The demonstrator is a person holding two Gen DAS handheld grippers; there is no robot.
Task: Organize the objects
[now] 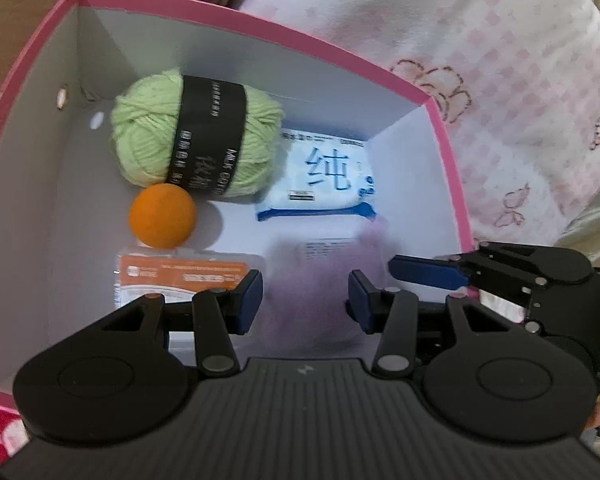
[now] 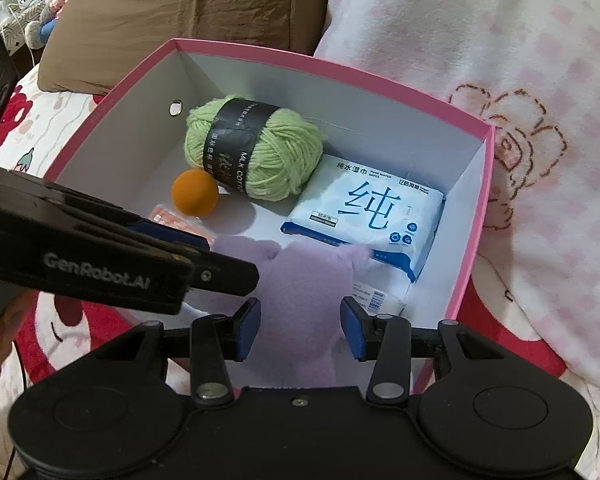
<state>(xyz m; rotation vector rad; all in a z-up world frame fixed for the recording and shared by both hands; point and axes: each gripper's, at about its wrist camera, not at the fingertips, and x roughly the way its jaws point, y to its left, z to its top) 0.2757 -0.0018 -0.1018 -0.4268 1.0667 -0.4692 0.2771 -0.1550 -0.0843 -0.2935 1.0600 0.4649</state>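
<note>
Your right gripper pinches the purple plush toy over the box. From your left gripper, jaws spread, the toy is only a blur.

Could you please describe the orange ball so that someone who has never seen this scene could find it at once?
Look inside the pink-rimmed box on the bed. The ball sits on the box's white floor, touching the near side of the green yarn. It is the only round, plain orange thing there, smaller than the yarn.
</note>
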